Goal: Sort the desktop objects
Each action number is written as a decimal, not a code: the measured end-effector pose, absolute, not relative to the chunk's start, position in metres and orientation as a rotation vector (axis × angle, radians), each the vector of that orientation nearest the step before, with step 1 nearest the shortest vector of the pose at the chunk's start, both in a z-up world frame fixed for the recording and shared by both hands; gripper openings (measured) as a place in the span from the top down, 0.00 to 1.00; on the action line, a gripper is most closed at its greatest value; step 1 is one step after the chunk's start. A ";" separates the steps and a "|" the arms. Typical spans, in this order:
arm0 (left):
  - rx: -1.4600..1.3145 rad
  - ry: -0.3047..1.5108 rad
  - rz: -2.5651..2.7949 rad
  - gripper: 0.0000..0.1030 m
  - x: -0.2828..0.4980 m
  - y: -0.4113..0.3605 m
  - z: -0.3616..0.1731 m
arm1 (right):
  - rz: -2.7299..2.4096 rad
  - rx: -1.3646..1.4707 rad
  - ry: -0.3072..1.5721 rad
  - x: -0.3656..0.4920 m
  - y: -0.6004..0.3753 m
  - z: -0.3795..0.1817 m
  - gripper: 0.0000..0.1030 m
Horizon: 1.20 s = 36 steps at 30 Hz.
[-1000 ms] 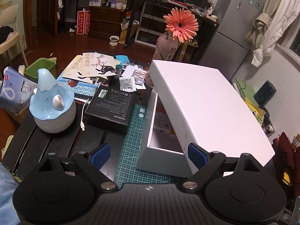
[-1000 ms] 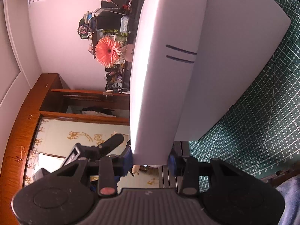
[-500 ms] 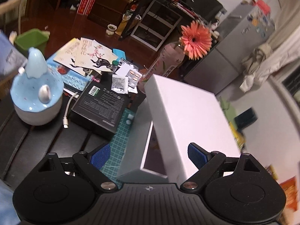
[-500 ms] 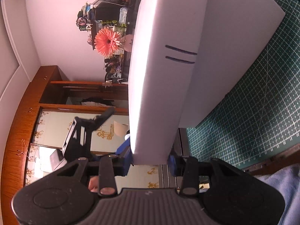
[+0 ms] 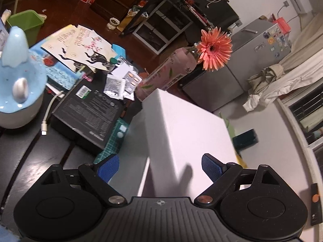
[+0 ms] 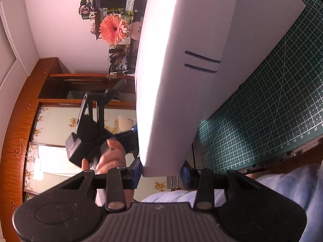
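Right gripper (image 6: 160, 176) is clamped on the near edge of the white box lid (image 6: 171, 80), holding it tilted up over the white box (image 5: 129, 157), which sits on the green cutting mat (image 6: 272, 111). Left gripper (image 5: 159, 167) is spread wide just above the lid's near corner, pads not touching it. To the left: black carton (image 5: 88, 111), white cable (image 5: 48, 117), blue ceramic figure (image 5: 18, 84). Far side: pink bottle (image 5: 167, 74) holding an orange gerbera (image 5: 214, 49).
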<state>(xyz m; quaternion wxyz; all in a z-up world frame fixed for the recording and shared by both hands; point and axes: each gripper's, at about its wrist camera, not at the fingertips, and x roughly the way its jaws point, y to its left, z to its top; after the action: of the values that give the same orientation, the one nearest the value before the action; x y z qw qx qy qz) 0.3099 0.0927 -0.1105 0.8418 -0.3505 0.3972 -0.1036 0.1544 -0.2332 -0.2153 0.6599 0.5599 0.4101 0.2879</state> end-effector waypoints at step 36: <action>-0.657 0.813 -0.228 0.64 0.304 0.072 -0.101 | 0.552 1.113 0.878 0.129 -0.262 -0.194 0.63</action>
<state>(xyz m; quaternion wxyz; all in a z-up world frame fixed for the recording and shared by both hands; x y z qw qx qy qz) 0.3040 0.0724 -0.1006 0.8604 -0.3131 0.3872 -0.1087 0.1294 -0.2621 -0.1942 0.7245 0.5043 0.3980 0.2500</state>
